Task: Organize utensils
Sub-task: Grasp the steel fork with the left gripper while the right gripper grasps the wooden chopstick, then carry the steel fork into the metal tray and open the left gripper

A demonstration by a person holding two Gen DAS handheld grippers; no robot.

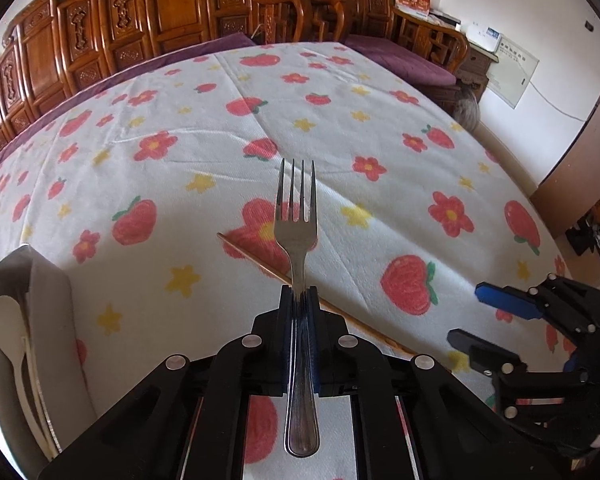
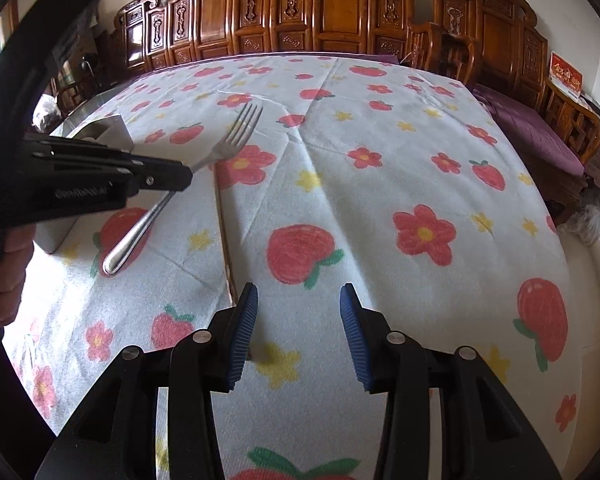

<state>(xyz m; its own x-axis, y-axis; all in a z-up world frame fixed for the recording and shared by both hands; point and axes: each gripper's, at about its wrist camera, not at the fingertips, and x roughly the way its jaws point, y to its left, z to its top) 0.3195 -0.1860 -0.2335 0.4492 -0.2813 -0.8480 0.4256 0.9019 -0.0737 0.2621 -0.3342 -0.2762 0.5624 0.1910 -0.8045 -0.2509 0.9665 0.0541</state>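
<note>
The left hand-held gripper (image 1: 299, 296) is clamped on the neck of a stainless-steel 4-tined fork (image 1: 296, 216), held above the tabletop under its white cloth printed with strawberries and flowers (image 1: 380, 152). The right hand-held gripper (image 2: 299, 328) hovers with its blue pads apart, empty. A grey utensil holder (image 1: 56, 320) with a white spoon (image 1: 8, 320) sits near left. The fork looks stiff, light and slippery, so a grip mid-handle seems safest. A thin wooden chopstick (image 1: 252, 256) lies beneath.

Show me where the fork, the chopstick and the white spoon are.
fork (image 1: 296, 236): left wrist view, on its head below the tines.
chopstick (image 1: 256, 258): left wrist view, on its shaft.
white spoon (image 1: 5, 316): left wrist view, on its bowl.
</note>
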